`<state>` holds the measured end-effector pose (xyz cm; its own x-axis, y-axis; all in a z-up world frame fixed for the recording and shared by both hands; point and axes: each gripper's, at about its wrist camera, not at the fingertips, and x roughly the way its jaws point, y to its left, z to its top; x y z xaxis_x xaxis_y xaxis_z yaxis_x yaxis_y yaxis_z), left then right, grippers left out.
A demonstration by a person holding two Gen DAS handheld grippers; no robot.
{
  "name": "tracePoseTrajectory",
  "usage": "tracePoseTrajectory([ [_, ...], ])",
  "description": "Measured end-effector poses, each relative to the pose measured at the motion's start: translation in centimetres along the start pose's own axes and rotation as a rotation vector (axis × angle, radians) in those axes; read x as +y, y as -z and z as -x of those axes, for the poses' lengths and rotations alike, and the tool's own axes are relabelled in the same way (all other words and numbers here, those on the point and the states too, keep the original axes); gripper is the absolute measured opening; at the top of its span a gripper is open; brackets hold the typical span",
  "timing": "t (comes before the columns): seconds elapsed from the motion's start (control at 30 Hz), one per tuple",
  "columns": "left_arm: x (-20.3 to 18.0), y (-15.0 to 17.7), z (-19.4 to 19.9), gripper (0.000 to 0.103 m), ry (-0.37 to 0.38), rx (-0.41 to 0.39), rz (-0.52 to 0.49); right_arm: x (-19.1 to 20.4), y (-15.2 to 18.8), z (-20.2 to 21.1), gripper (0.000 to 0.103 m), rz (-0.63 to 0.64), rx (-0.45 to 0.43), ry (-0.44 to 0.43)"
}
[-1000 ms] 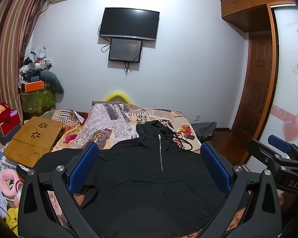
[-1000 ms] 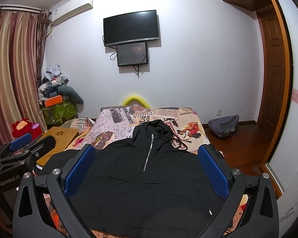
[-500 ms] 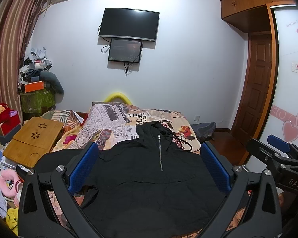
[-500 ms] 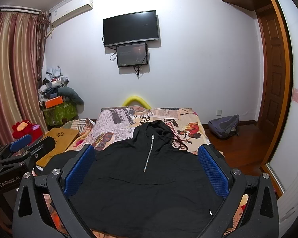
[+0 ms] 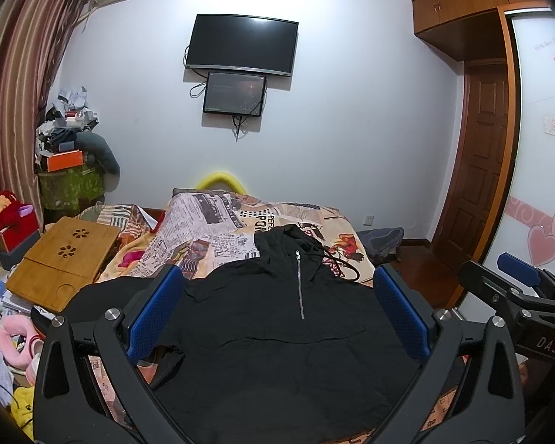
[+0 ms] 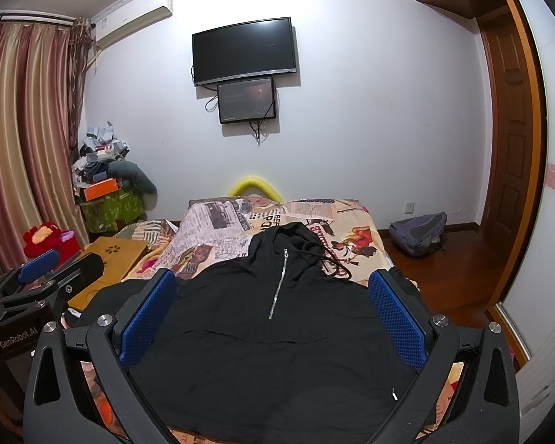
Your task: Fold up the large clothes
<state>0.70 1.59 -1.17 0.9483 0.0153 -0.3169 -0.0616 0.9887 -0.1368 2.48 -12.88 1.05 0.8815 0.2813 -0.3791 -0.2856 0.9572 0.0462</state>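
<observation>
Between the blue pads of the left tongs lies only open air; the two fingers stand wide apart and hold nothing. The right tongs are the same, spread wide, with nothing between the pads. Each pair shows at the edge of the other's camera: the right tongs at the right edge of the left wrist view, the left tongs at the left edge of the right wrist view.

Just below and ahead of both tongs, a black hooded jacket is spread flat on the bed, front side up. Its silver zipper runs away from the tongs toward the hood, which points to the far wall. A dark drawstring curls right of the hood on the newspaper-print bedcover. One sleeve reaches out left of the left tongs.

Farther left of the tongs, a wooden lap table rests on the bed edge. Beyond the bed, a television hangs on the wall with a smaller screen under it. To the far right, a grey backpack lies on the wooden floor.
</observation>
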Motion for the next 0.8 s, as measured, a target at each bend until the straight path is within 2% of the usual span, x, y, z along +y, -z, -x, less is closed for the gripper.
tracePoseTrajectory([
  [0.57, 0.4, 0.0, -0.5, 0.103, -0.012, -0.001, 0.002, 0.1, 0.3, -0.7, 0.103, 0.005, 0.013, 0.011],
  [0.8, 2.3, -0.3, -1.7, 0.103, -0.037, -0.001, 0.014, 0.3, 0.1, -1.7, 0.103, 0.021, 0.020, 0.021],
])
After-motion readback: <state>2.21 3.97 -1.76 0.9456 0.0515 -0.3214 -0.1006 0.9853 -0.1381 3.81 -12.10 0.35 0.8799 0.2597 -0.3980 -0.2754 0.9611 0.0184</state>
